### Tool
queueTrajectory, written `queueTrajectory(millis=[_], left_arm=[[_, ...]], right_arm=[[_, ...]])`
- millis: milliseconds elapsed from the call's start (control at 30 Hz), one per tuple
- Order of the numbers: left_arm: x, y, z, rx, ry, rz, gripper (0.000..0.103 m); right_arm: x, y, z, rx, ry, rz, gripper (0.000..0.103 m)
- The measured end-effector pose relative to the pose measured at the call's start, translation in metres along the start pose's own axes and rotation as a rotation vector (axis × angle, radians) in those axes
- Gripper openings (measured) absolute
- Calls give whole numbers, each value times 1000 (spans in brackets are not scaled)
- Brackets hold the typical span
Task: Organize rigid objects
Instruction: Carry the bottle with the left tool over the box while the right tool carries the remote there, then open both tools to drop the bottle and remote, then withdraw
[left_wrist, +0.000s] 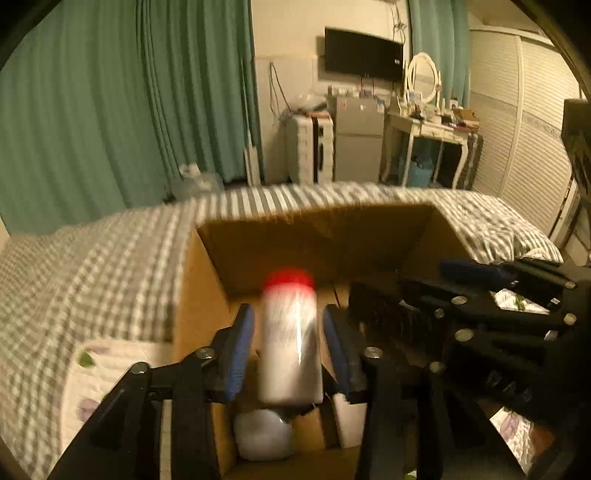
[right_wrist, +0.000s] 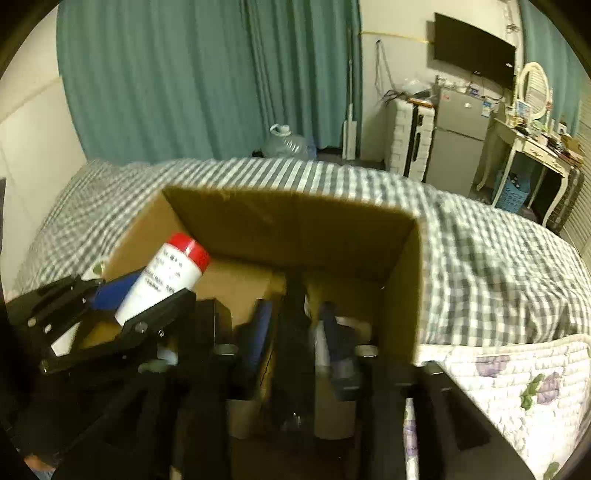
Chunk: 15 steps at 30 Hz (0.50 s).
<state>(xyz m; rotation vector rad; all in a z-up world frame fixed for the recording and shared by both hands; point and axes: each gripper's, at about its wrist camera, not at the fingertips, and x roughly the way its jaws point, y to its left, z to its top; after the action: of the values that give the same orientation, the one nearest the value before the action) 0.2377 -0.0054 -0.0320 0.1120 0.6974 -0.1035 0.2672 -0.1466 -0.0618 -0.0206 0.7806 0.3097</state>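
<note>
My left gripper (left_wrist: 288, 325) is shut on a white bottle with a red cap (left_wrist: 288, 332) and holds it over the open cardboard box (left_wrist: 207, 288). The bottle (right_wrist: 166, 280) and left gripper (right_wrist: 147, 295) also show at the left of the right wrist view. My right gripper (right_wrist: 295, 321) is shut on a dark, slim object (right_wrist: 293, 350) inside the box (right_wrist: 399, 280). The right gripper (left_wrist: 424, 291) appears at the right in the left wrist view. White items (left_wrist: 262, 435) lie on the box floor.
The box sits on a bed with a grey checked cover (right_wrist: 498, 266). A floral quilt (right_wrist: 517, 384) lies at the near edge. Beyond are green curtains (left_wrist: 110, 110), a small fridge (right_wrist: 458, 147), a dressing table (left_wrist: 428, 129) and a wall screen (left_wrist: 362, 55).
</note>
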Motion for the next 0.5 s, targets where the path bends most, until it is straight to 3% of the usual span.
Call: queueTrajectory(millis=[200, 333, 500], left_arm=[[-61, -2, 23, -10, -56, 30, 57], [-126, -5, 28, -7, -120, 73, 62], [-195, -15, 17, 13, -172, 74, 65]], right_arm=[[-74, -11, 19, 28, -108, -36, 54], [-148, -10, 21, 27, -205, -45, 70], [-224, -3, 7, 5, -266, -63, 86]])
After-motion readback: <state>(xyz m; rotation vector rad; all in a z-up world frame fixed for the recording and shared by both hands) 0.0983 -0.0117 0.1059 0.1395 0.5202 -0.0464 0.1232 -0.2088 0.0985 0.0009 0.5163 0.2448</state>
